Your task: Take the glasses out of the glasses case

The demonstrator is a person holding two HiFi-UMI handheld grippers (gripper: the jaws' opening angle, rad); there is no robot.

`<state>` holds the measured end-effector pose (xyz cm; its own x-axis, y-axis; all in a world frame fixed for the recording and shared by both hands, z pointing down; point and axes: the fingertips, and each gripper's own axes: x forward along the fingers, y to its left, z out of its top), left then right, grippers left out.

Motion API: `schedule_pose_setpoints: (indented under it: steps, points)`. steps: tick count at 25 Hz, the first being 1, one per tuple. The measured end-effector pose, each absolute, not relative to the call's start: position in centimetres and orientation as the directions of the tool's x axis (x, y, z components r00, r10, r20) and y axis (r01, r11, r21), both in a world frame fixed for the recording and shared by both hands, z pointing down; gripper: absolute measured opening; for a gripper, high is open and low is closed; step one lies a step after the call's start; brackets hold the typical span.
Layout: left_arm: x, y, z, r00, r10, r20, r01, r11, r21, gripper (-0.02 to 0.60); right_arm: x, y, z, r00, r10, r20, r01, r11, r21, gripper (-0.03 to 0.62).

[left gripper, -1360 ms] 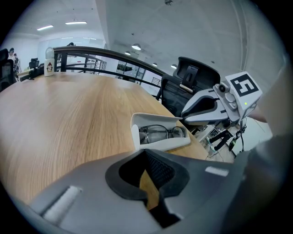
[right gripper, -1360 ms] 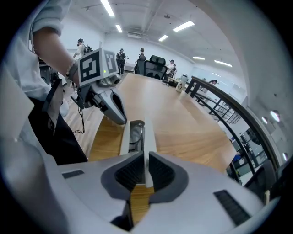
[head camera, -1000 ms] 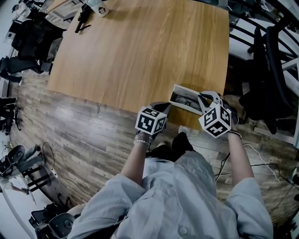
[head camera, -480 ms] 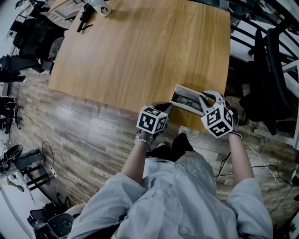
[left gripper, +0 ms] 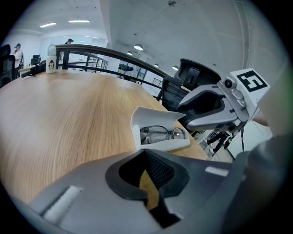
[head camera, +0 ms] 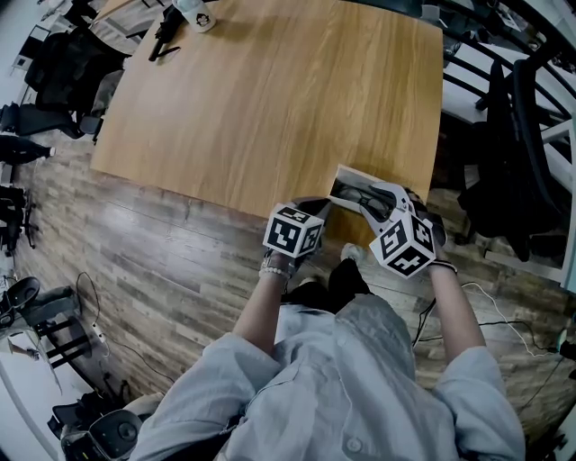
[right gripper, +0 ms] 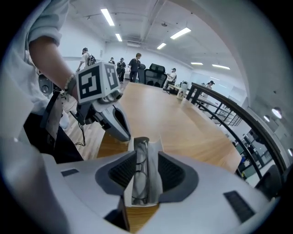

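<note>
- The glasses (left gripper: 158, 135) lie folded inside the open glasses case (left gripper: 158, 119), with the lenses showing under the raised lid. They have not been taken out.
- The glasses case is white. It rests on the wooden table (head camera: 270, 99), right at the near edge and toward the right corner.
- The right gripper (right gripper: 145, 157) straddles the case from its right end. Its jaws stand apart, one pad along each long side. The case, with the glasses in it, fills most of the gap between them. These jaws have just been opening, and the pads do not look clamped on the walls.
- The left gripper (left gripper: 145, 155) sits just beside the case's left end and does not touch it. Its jaws are drawn together, with only a thin sliver of table showing behind the tips and nothing between them.
- The person's light shirt (head camera: 342, 387) fills the head view on the near side of the case, with both forearms reaching up to the table edge.
- At the table's far left corner, well apart from the case, stand a white bottle (head camera: 191, 13) and a small black object (head camera: 160, 38).
- A black chair (head camera: 517, 135) stands off the table to the right of the case.
- The plank floor (head camera: 153, 261) spreads to the left of the case and on its near side.
- A dark railing (right gripper: 219, 109) runs beyond the table's far side.
</note>
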<state>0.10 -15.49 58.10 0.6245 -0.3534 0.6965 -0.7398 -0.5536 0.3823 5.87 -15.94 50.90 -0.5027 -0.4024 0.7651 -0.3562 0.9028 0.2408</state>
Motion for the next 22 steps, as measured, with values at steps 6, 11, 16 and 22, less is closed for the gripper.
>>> schedule_pose_setpoints:
  steps: [6, 11, 16, 22]
  points:
    - [-0.1, -15.6, 57.9, 0.631, -0.360, 0.687, -0.739, -0.549, 0.391, 0.005, 5.4, -15.5, 53.6, -0.448, -0.344, 0.825, -0.292, 0.929, 0.228, 0.116]
    - [0.1, -15.3, 58.0, 0.634, -0.352, 0.689, -0.733, -0.557, 0.390, 0.005, 5.9, -15.6, 55.1, -0.414, -0.283, 0.865, -0.248, 0.950, 0.191, 0.117]
    - [0.0, -15.4, 58.0, 0.633, -0.354, 0.689, -0.734, -0.557, 0.389, 0.005, 5.8, -16.0, 55.7, -0.409, -0.238, 0.881, -0.237, 0.960, 0.150, 0.115]
    - [0.0, -15.4, 58.0, 0.632, -0.358, 0.687, -0.736, -0.555, 0.387, 0.005, 5.9, -15.9, 56.1, -0.380, -0.202, 0.903, -0.174, 0.974, 0.145, 0.097]
